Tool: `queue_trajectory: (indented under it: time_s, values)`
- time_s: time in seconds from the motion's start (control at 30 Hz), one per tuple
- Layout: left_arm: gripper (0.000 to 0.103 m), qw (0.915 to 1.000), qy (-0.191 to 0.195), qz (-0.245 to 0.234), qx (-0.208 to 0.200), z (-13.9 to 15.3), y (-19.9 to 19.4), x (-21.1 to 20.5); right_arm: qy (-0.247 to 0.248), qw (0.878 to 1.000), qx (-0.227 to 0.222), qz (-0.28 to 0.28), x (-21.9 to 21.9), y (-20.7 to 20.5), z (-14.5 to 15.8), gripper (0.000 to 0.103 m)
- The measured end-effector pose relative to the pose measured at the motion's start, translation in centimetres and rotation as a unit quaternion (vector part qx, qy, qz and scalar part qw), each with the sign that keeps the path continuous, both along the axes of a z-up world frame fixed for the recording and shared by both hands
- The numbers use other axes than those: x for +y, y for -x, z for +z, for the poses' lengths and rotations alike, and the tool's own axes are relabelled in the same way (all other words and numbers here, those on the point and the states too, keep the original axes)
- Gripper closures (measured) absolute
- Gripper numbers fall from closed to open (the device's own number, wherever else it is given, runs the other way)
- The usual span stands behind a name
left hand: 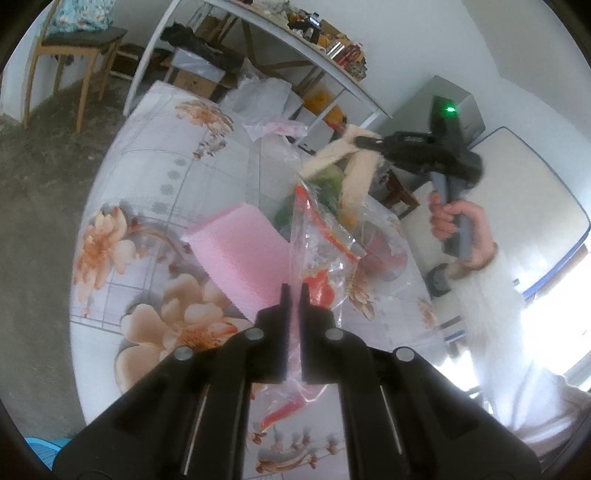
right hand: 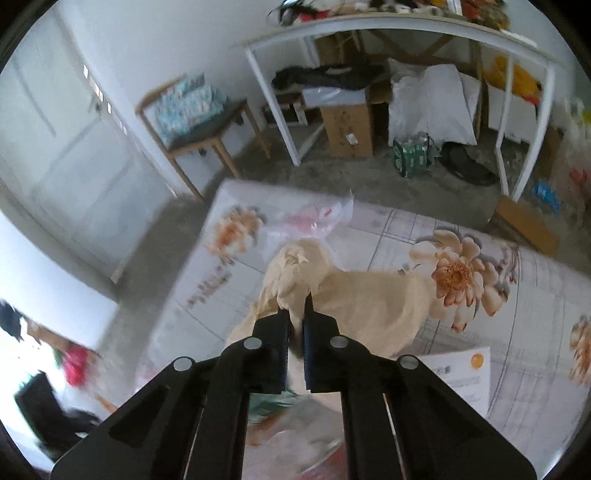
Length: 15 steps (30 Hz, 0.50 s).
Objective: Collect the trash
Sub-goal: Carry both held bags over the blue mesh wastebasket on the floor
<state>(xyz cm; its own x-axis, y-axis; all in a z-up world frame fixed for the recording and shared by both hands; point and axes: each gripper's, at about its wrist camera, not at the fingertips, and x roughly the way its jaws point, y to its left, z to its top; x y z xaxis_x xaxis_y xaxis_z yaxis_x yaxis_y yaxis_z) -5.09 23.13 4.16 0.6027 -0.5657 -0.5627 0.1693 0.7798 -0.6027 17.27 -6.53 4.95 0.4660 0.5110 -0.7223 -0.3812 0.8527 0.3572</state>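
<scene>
My left gripper (left hand: 294,290) is shut on the rim of a clear plastic bag (left hand: 325,240) with red print, held up over the flowered table (left hand: 147,155). Green and red scraps show inside the bag. Above the bag's mouth, my right gripper (left hand: 364,142) is shut on a crumpled beige paper (left hand: 354,173) that hangs down toward it. In the right wrist view the right gripper (right hand: 297,310) pinches the top of that beige paper (right hand: 362,295), which hides the table beneath. A hand (left hand: 454,221) in a white sleeve holds the right gripper's handle.
A pink foam sheet (left hand: 240,251) lies on the table beside the bag. A second clear bag (right hand: 314,219) lies at the table's far end, and a white printed sheet (right hand: 461,373) at the right. Beyond stand a wooden chair (right hand: 192,122), a white frame table (right hand: 369,26) and boxes (right hand: 347,129).
</scene>
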Motion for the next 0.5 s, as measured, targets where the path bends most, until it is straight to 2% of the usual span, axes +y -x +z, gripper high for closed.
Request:
queue_trajectory:
  time_s: [0.07,0.23,0.5]
  values:
    - [0.102,1.0,0.005,-0.004,0.0,-0.1,0.0,-0.3,-0.023,1.0,-0.008,0.002,-0.7,0.8,1.1,0.096]
    - [0.102,0.9998,0.019,-0.01,0.001,0.0,0.3,-1.0,-0.045,0.998,-0.043,0.018,-1.1,3.8,3.8,0.096]
    - [0.102,0.9983,0.049,0.007,-0.03,2.2,2.6,-0.2,-0.1,0.991,-0.081,0.04,-1.6,8.3,8.1,0.096]
